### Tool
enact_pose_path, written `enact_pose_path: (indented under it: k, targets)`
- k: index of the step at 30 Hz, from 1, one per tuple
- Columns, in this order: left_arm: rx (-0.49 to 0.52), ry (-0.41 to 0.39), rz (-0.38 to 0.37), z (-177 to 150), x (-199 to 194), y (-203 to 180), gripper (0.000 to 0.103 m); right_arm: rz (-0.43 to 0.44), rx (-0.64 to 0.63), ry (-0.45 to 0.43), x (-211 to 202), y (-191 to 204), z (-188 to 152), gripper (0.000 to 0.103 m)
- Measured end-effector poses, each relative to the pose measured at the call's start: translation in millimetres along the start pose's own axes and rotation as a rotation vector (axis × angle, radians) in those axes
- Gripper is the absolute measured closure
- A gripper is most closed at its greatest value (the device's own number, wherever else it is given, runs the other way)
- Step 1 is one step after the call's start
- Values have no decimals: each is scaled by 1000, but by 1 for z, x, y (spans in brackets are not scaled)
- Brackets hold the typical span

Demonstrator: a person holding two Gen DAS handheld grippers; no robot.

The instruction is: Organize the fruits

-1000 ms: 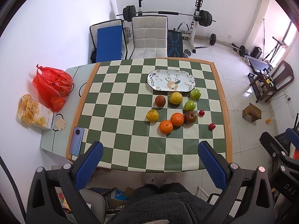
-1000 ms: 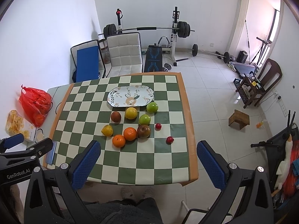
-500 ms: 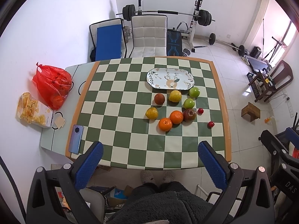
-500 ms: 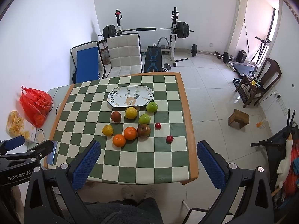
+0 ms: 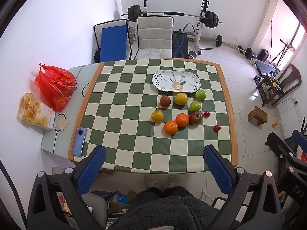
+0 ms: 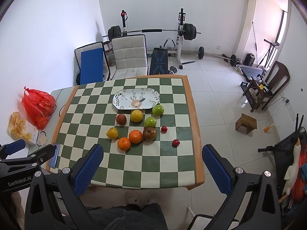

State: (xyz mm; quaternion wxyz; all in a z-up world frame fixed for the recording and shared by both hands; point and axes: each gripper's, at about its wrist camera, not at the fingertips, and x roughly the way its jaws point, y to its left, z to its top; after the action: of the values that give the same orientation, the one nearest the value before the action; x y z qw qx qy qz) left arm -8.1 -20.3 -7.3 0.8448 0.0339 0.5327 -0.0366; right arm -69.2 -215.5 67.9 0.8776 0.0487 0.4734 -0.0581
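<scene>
Several fruits lie on the green-and-white checkered table (image 5: 122,126): two oranges (image 5: 170,127), two green apples (image 5: 195,106), a yellow pear (image 5: 157,115), a yellow fruit (image 5: 180,98), a brown fruit (image 5: 165,101), a dark red apple (image 5: 195,117) and two small red fruits (image 5: 217,127). An empty oval patterned plate (image 5: 176,80) sits just behind them; it also shows in the right wrist view (image 6: 135,100). My left gripper (image 5: 152,169) and right gripper (image 6: 151,167) are both open and empty, held high above the table's near edge.
A phone (image 5: 79,138) lies at the table's near left corner. A red plastic bag (image 5: 54,85) and a snack box (image 5: 35,112) sit on the side table at left. Chairs (image 5: 154,37) and a weight bench stand behind. A small wooden stool (image 5: 257,115) is on the floor at right.
Both grippers have risen and drawn back a little, so the table looks slightly smaller and lower in view. The fruits and plate have not moved.
</scene>
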Motion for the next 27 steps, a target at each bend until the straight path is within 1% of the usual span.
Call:
enact_pose_path:
  k: [9, 11, 12, 20, 24, 25, 27]
  targets:
    - [-1, -1, -5, 0, 0, 1, 0, 2, 3, 2, -2, 2, -1, 0]
    - [3, -3, -6, -8, -12, 0, 0, 3, 3, 2, 0, 3, -1, 0]
    - [1, -4, -9, -7, -21, 12, 0, 3, 2, 1, 0, 3, -1, 0]
    - [-5, -9, -9, -8, -23, 12, 0, 8, 14, 1, 2, 5, 0, 0]
    - [-24, -46, 39, 2, -13, 9, 0, 11, 55, -24, 19, -4, 10, 0]
    - [-30, -57, 60, 7, -8, 9, 0, 9, 65, -28, 29, -14, 13, 0]
    - [-37, -80, 98, 17, 4, 9, 0, 14, 75, -33, 52, -18, 20, 0]
